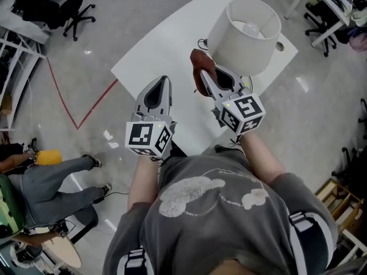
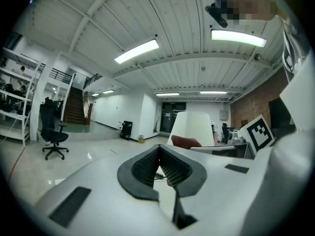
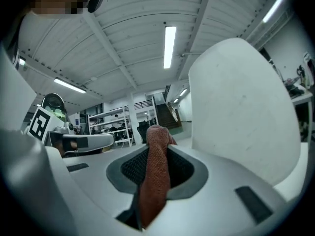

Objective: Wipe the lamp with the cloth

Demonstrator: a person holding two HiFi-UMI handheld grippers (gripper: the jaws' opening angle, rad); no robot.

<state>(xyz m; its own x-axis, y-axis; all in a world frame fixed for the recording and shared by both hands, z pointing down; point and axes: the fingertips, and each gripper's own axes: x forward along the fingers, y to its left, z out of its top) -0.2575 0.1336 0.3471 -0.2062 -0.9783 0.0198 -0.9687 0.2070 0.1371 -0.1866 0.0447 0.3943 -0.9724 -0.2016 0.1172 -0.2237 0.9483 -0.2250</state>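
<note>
Left claw (image 1: 163,80) first. Its two jaws are pressed together at the tips, and nothing is between them. It hangs over the near part of the white table (image 1: 150,50). Its cube (image 1: 149,137) with black and white squares sits at the back, close to my hand.

Far off to the left of this claw, a black chair (image 1: 71,10) on wheels stands on the shiny floor. A red line (image 1: 63,94) runs across the floor between the chair and the claw. Also to the left, but lower down and nearer to me, a person (image 1: 51,182) in grey trousers is sitting.

Next comes my right claw (image 1: 204,74). It is just to the right of the left one and reaches a little farther ahead. Its jaws are squeezed onto the red-brown cloth (image 3: 155,181). The cloth stands up between the jaws and pokes out past their tips.

Ahead of the right claw and to its right stands the lamp (image 1: 243,36). It has a big white shade, and I can see the bulb (image 1: 250,28) down inside it. The cloth is just beside the shade's wall. I cannot tell if it touches. A thin black cord (image 1: 202,42) lies on the table just past the cloth, to the left of the lamp.
</note>
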